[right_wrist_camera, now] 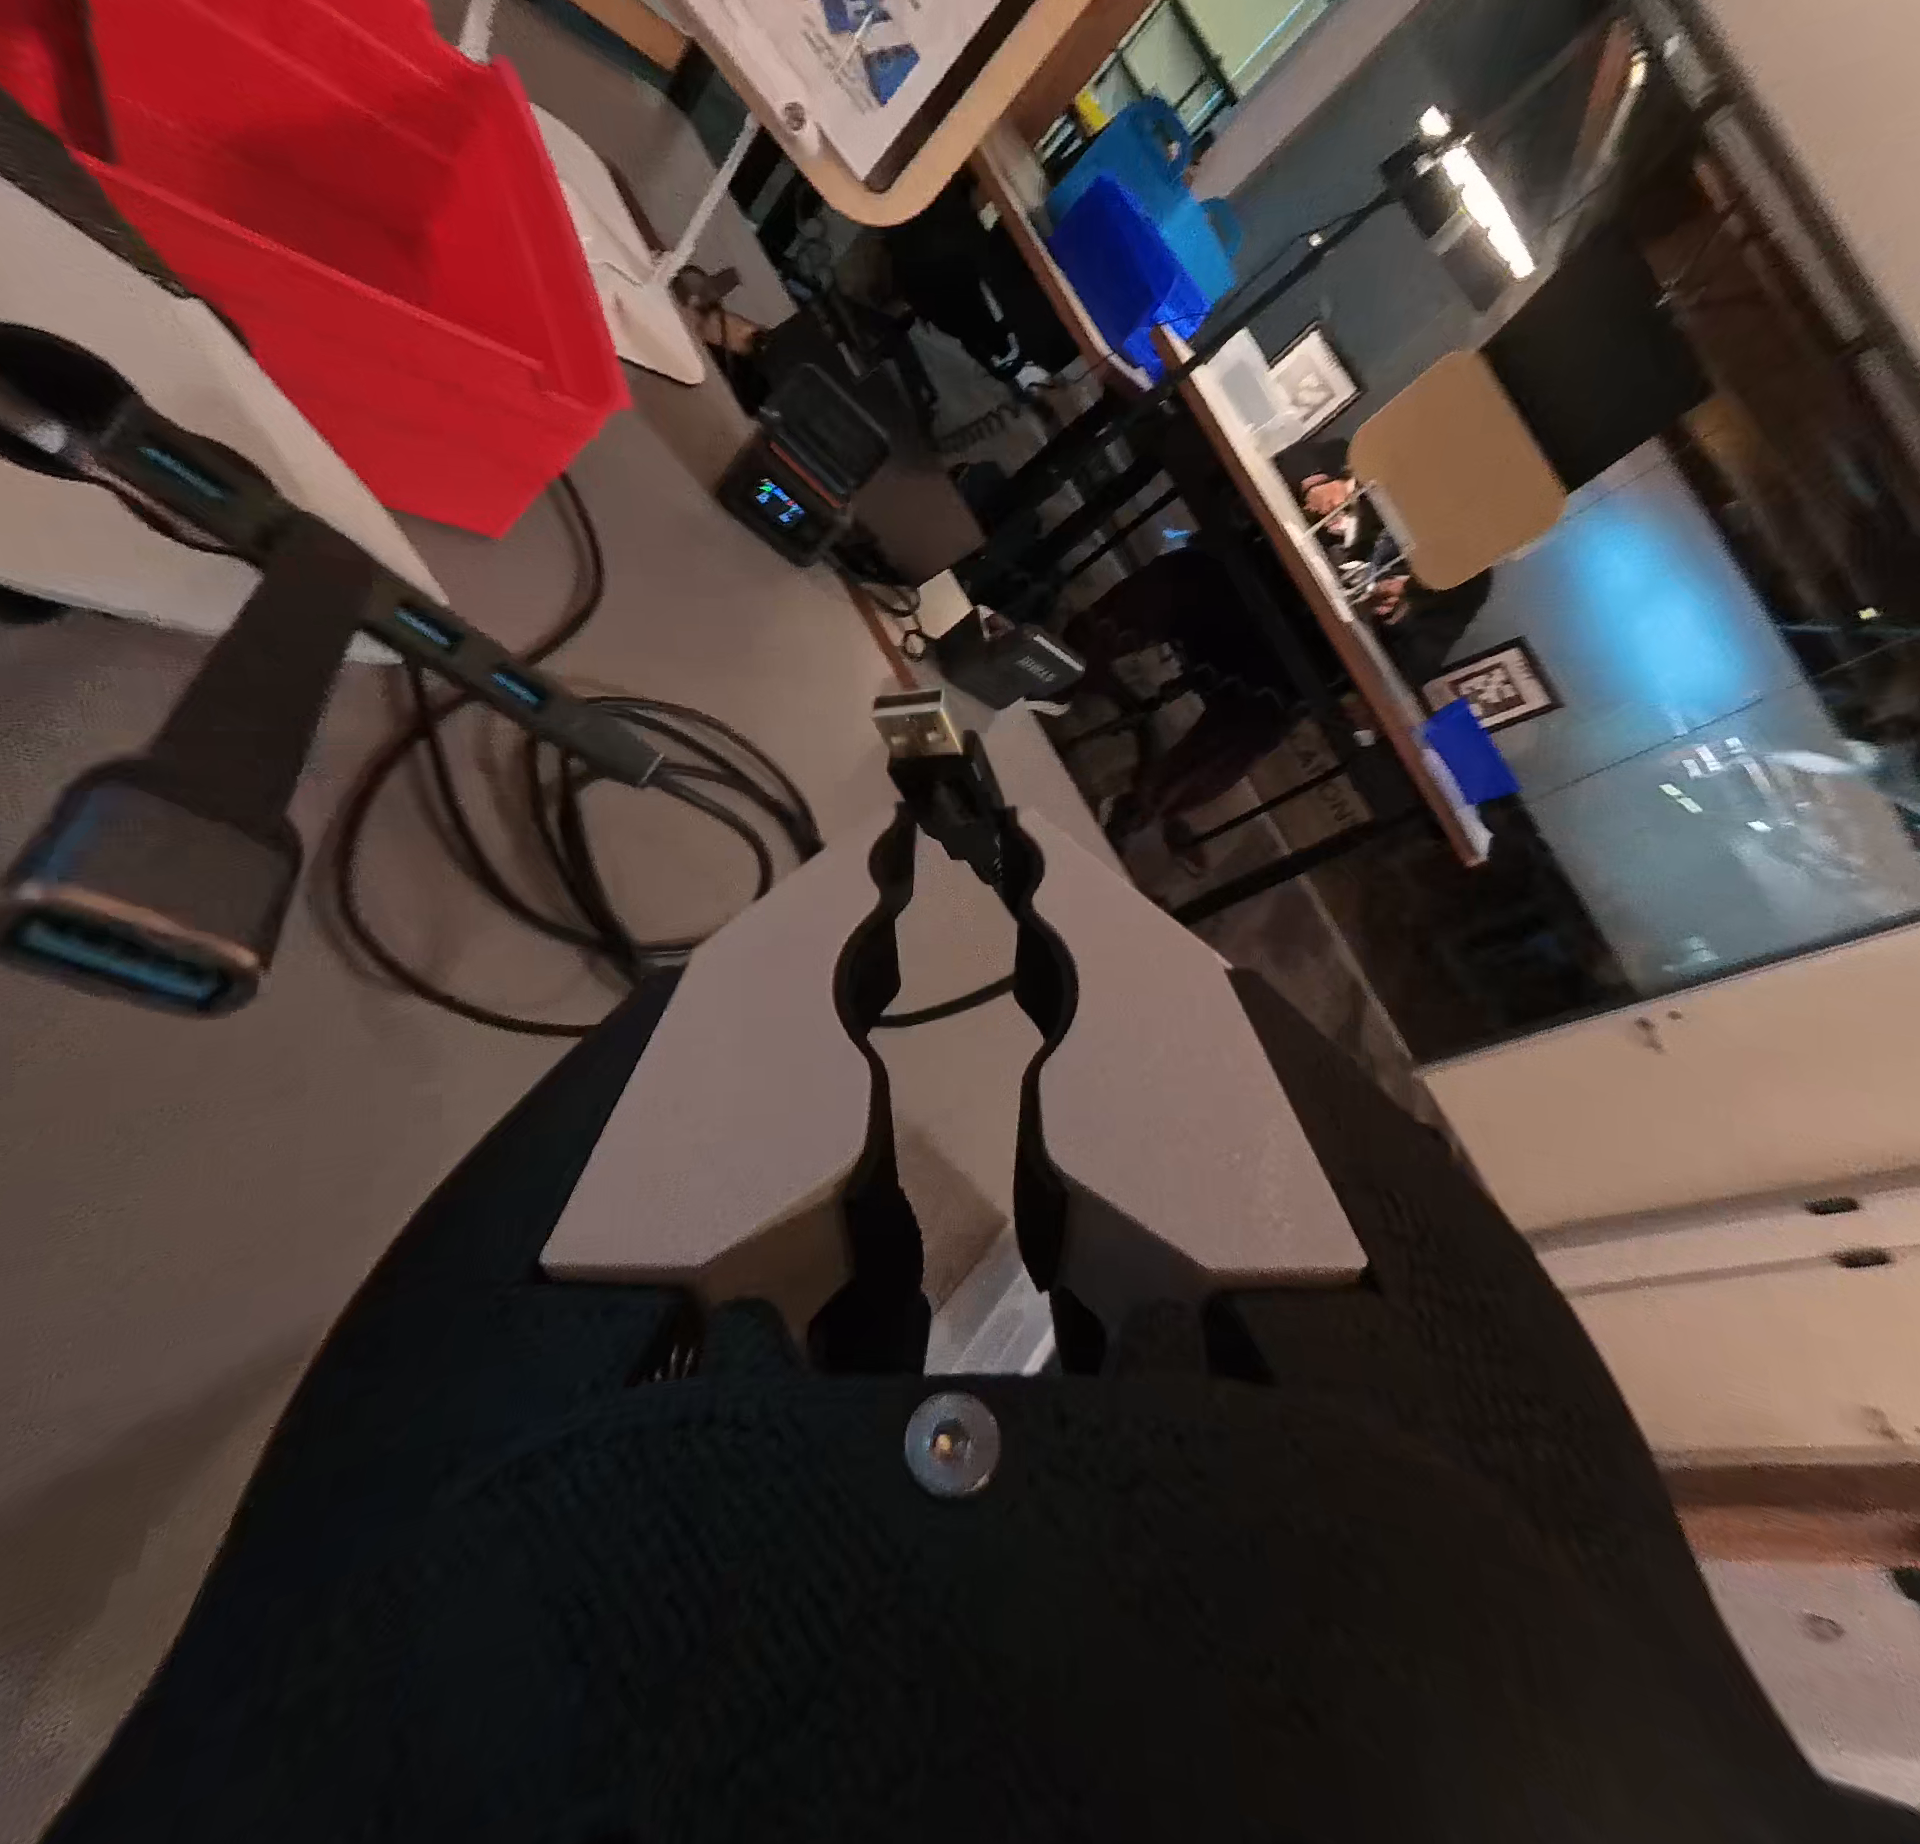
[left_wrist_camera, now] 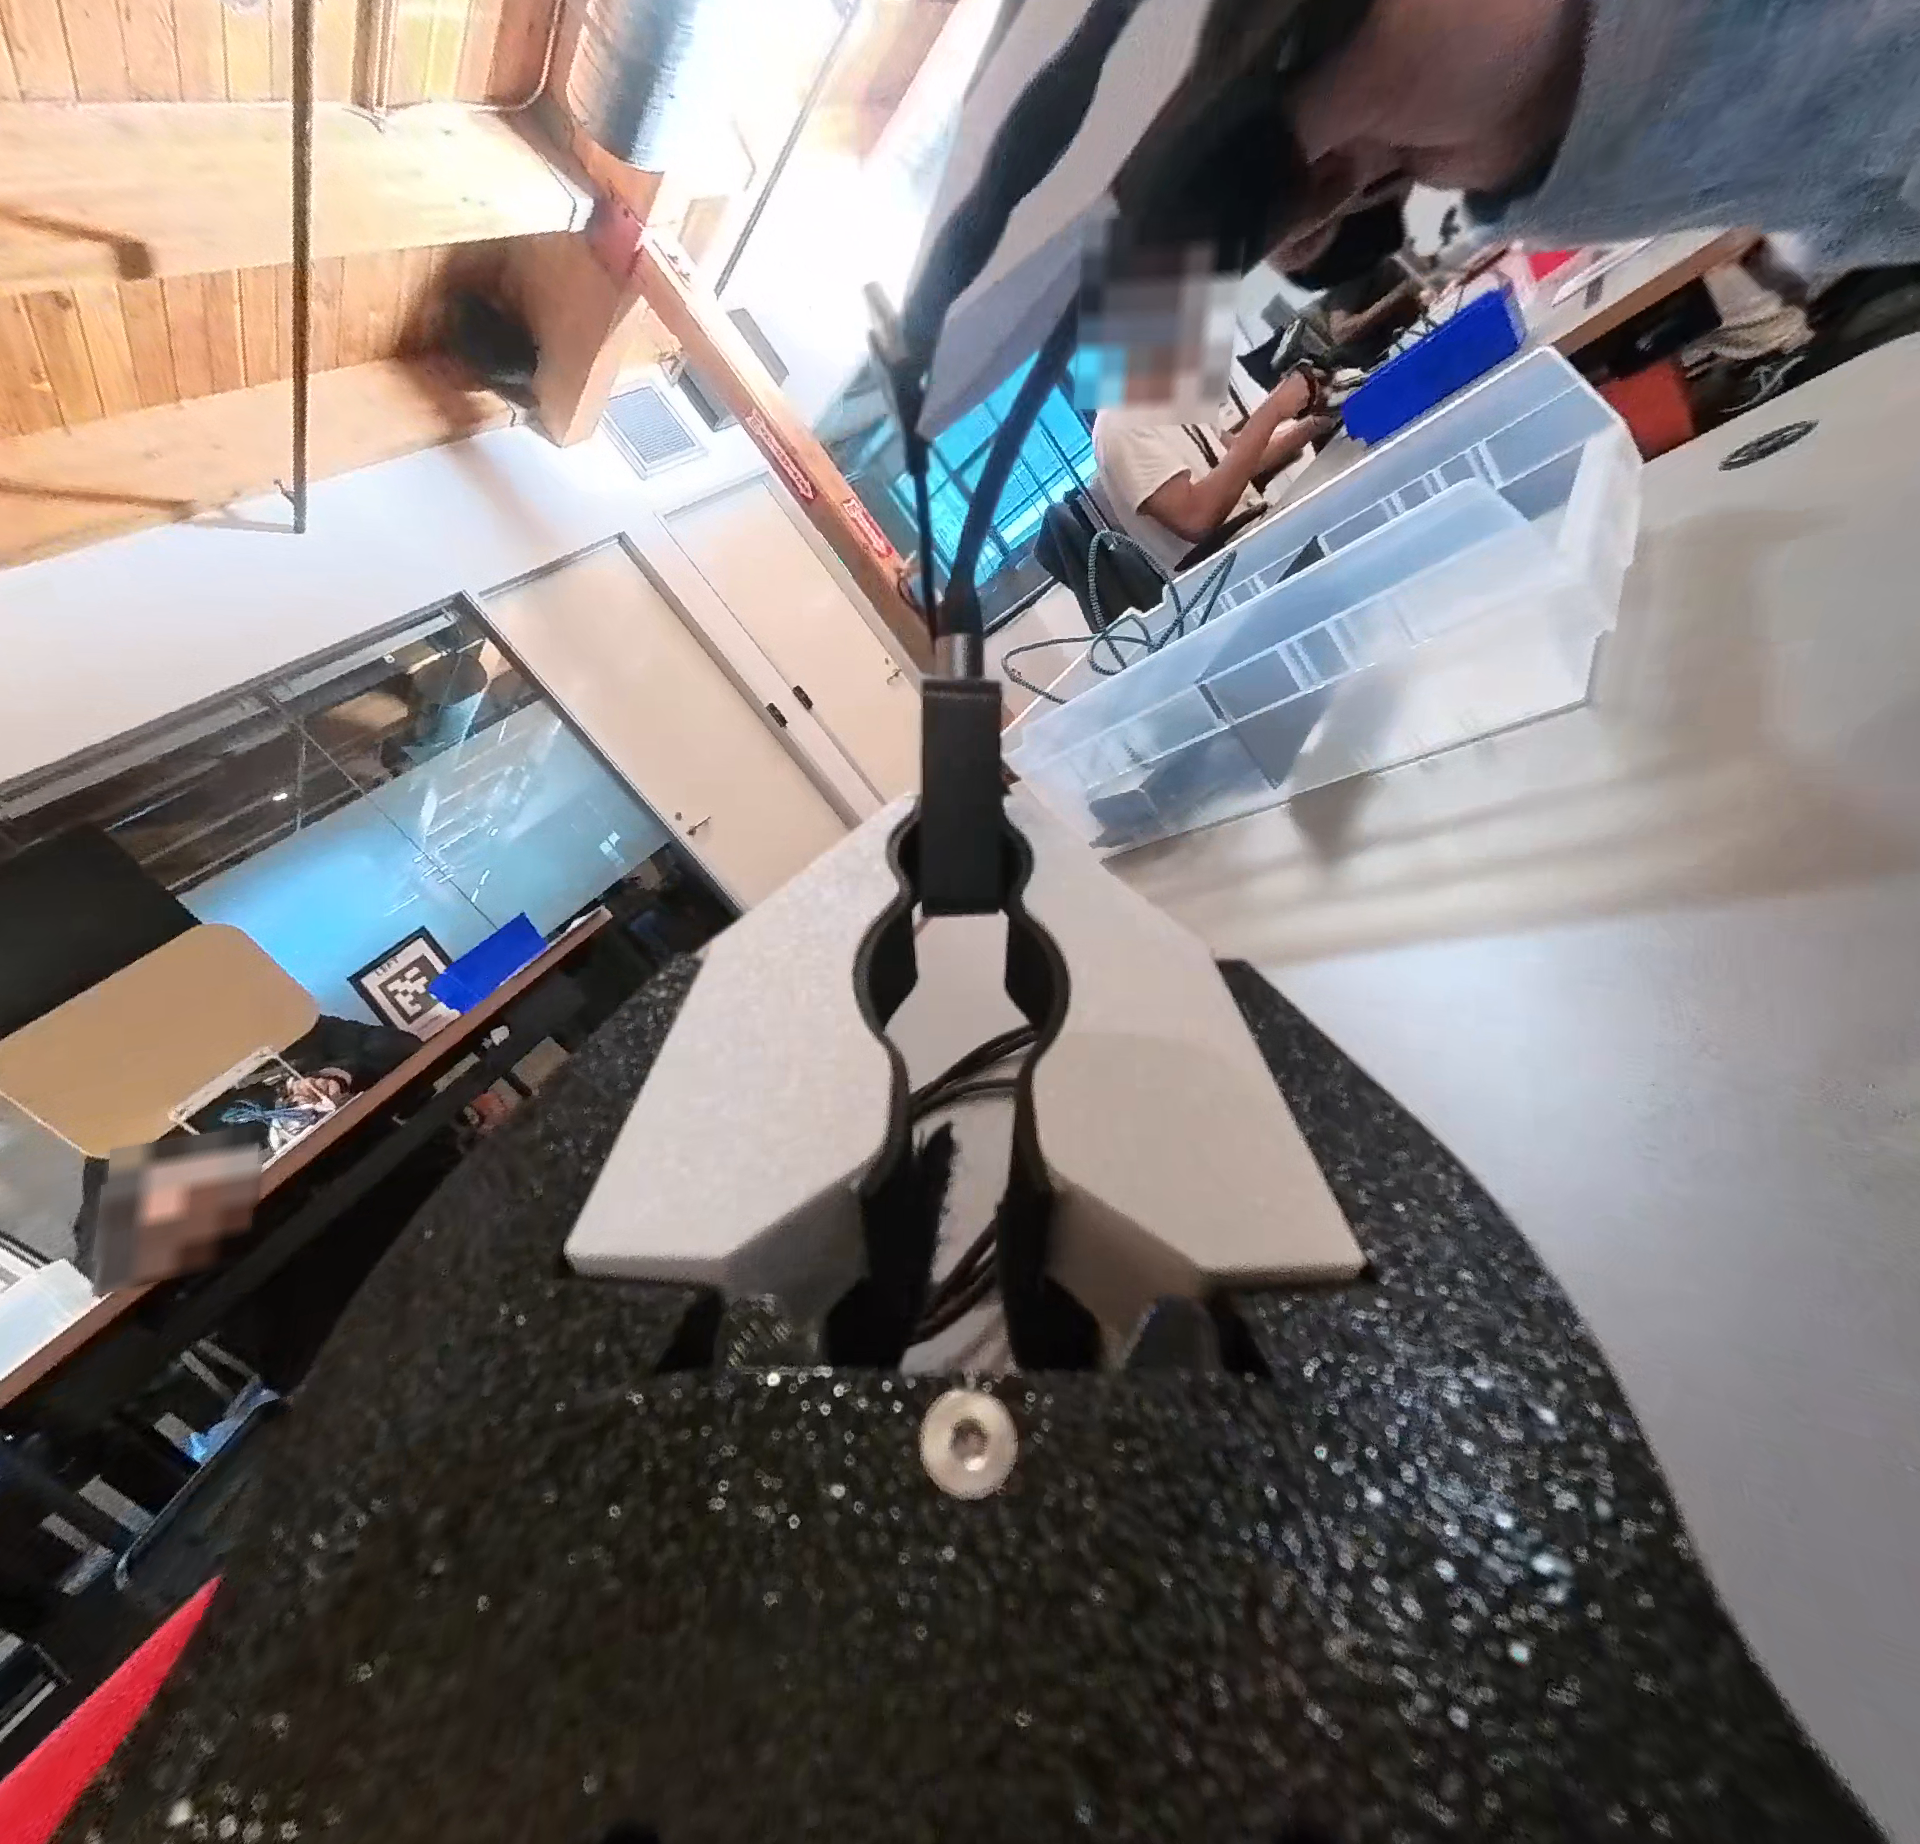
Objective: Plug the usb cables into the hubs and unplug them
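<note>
In the left wrist view my left gripper (left_wrist_camera: pixel 961 864) is shut on a slim black hub (left_wrist_camera: pixel 961 786), seen end-on. Black cables (left_wrist_camera: pixel 982 506) run from the hub's far end up toward a grey gripper finger (left_wrist_camera: pixel 1039 236) and a person's arm above. In the right wrist view my right gripper (right_wrist_camera: pixel 956 844) is shut on the black body of a USB cable plug (right_wrist_camera: pixel 914 729). The plug's metal end points forward above the table. A long black hub (right_wrist_camera: pixel 457 651) with blue ports lies on the left. A second black piece with a blue port (right_wrist_camera: pixel 125 947) is close to the camera.
A red bin (right_wrist_camera: pixel 343 236) stands at the far left on the grey table (right_wrist_camera: pixel 208 1119). Loose black cables (right_wrist_camera: pixel 582 859) coil beside the hub. A small device with a lit screen (right_wrist_camera: pixel 784 506) sits near the table edge. A clear plastic organiser box (left_wrist_camera: pixel 1403 589) is on the white table. There is about 12 cm between the tips of the two grippers.
</note>
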### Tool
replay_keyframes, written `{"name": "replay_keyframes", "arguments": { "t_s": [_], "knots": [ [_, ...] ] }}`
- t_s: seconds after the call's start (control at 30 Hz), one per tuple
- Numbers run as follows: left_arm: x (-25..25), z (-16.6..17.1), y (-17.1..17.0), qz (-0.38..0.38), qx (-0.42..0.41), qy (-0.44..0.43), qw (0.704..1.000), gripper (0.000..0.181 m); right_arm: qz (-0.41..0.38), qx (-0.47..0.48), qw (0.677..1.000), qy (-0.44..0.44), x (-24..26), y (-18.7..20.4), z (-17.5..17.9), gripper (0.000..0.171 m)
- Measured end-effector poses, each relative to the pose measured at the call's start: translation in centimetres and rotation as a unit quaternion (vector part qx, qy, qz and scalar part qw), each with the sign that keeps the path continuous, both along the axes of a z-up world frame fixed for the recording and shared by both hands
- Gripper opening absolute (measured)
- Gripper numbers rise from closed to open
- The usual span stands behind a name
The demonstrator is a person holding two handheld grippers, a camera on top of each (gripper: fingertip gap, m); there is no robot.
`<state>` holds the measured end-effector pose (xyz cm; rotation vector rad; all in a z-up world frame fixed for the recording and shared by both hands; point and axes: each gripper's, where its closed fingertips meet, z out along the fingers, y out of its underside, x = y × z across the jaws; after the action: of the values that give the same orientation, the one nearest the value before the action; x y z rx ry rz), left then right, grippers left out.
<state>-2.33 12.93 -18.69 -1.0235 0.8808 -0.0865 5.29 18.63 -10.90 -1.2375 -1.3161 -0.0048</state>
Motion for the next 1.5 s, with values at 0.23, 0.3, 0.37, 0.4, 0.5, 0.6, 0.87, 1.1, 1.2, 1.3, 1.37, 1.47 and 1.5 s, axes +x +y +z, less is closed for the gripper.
{"name": "replay_keyframes", "arguments": {
  "t_s": [0.23, 0.3, 0.37, 0.4, 0.5, 0.6, 0.87, 1.1, 1.2, 1.3, 1.37, 1.47, 1.5],
  "knots": [
    [-0.4, -2.1, 0.0, 0.090, 0.063, 0.150, 0.983, 0.008, 0.028, -0.105, 0.992, -0.056, -0.4, -2.4, -4.5, 0.015],
    [-0.1, -3.0, -0.5, 0.102, 0.087, 0.199, 0.971, 0.008, 0.037, -0.146, 0.986, -0.077, -0.7, -2.9, -6.2, 0.015],
    [0.2, -3.5, -1.1, 0.105, 0.101, 0.230, 0.962, 0.008, 0.050, -0.164, 0.982, -0.084, -1.2, -3.1, -7.3, 0.015],
    [0.3, -3.7, -1.4, 0.105, 0.103, 0.237, 0.960, 0.008, 0.053, -0.164, 0.981, -0.083, -1.5, -3.1, -7.7, 0.015],
    [0.2, -3.2, -2.2, 0.092, 0.090, 0.207, 0.970, 0.008, 0.064, -0.119, 0.989, -0.054, -2.5, -2.7, -7.9, 0.015],
    [0.0, -2.0, -2.6, 0.068, 0.046, 0.131, 0.988, 0.008, 0.053, 0.004, 0.998, -0.034, -3.3, -2.0, -7.1, 0.015],
    [-0.9, -1.3, -2.0, 0.068, 0.011, 0.078, 0.995, 0.009, 0.045, 0.161, 0.985, -0.047, -4.8, -1.6, -6.9, 0.015],
    [0.1, -2.3, -2.0, 0.081, 0.052, 0.147, 0.984, 0.008, 0.047, 0.120, 0.990, -0.055, -4.7, -0.9, -7.9, 0.015],
    [0.3, -2.5, -1.9, 0.079, 0.053, 0.153, 0.984, 0.008, 0.048, 0.122, 0.990, -0.051, -4.6, -0.8, -8.0, 0.015],
    [0.2, -2.1, -2.0, 0.075, 0.045, 0.136, 0.987, 0.008, 0.051, 0.132, 0.989, -0.050, -4.7, -1.0, -8.0, 0.015],
    [0.1, -1.7, -2.1, 0.068, 0.039, 0.117, 0.990, 0.008, 0.053, 0.145, 0.987, -0.048, -4.7, -1.2, -7.8, 0.015],
    [0.1, -1.4, -2.4, 0.061, 0.044, 0.109, 0.991, 0.009, 0.056, 0.156, 0.985, -0.046, -4.8, -1.5, -7.4, 0.015],
    [0.3, -1.4, -2.3, 0.063, 0.044, 0.114, 0.990, 0.008, 0.055, 0.157, 0.985, -0.046, -4.8, -1.5, -7.3, 0.015]
  ]
}}
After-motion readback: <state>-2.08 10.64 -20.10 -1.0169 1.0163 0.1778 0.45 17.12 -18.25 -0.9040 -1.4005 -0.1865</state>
